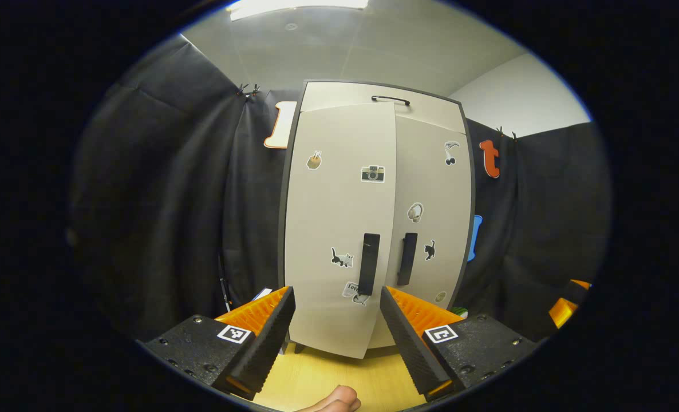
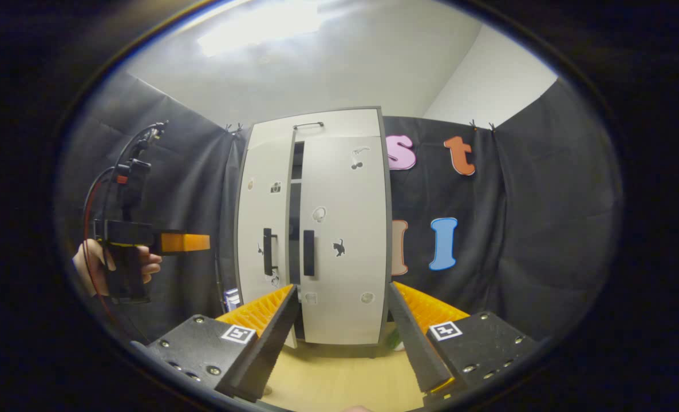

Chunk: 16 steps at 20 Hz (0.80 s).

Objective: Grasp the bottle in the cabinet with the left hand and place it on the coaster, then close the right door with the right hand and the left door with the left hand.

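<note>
The light grey cabinet stands on the yellow table straight ahead of both grippers. Its right door lies flat against the frame. The left door is ajar, and a dark gap shows between the two black handles. My left gripper is open and empty, a little short of the left door; in the right gripper view it hangs off to the left in a hand. My right gripper is open and empty before the right door. A small green thing peeks out at the cabinet's lower right corner, mostly hidden.
The yellow table top runs from the grippers to the cabinet's foot. Black cloth walls close in on both sides. A fingertip shows at the bottom edge. An orange part of the other gripper sits at far right. Cables rise above the left gripper.
</note>
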Available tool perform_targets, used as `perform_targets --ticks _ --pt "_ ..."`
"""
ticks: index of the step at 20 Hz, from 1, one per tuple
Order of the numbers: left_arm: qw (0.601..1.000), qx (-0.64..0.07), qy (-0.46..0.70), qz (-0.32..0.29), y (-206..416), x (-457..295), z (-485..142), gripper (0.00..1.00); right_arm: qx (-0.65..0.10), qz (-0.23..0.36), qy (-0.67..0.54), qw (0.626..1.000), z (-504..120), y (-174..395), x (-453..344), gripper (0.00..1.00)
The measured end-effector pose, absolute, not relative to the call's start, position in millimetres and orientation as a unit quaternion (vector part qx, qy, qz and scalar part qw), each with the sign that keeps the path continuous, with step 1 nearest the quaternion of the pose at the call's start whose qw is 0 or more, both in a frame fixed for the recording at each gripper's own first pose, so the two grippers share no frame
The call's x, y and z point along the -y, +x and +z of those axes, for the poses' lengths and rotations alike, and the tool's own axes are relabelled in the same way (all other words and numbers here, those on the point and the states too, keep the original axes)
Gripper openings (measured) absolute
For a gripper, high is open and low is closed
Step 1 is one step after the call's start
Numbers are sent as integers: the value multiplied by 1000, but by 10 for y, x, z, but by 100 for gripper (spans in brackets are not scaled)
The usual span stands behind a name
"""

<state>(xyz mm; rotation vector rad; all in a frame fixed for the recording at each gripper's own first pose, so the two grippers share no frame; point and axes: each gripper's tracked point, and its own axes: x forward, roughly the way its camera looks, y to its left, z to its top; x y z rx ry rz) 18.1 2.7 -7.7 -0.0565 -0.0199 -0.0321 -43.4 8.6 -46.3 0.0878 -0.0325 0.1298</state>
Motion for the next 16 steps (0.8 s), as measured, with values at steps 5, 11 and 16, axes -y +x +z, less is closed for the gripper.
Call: perform_targets --ticks 5,11,16 --pt "1000 0 -7 -8 62 -168 -98 95 8 69 52 996 -310 -332 -461 94" --pt "1000 1 1 -7 0 -217 -165 92 -7 84 42 996 -357 -273 -740 92" --pt "1000 -1 5 -14 -122 -167 -254 95 -8 84 38 996 -394 -317 -780 94"
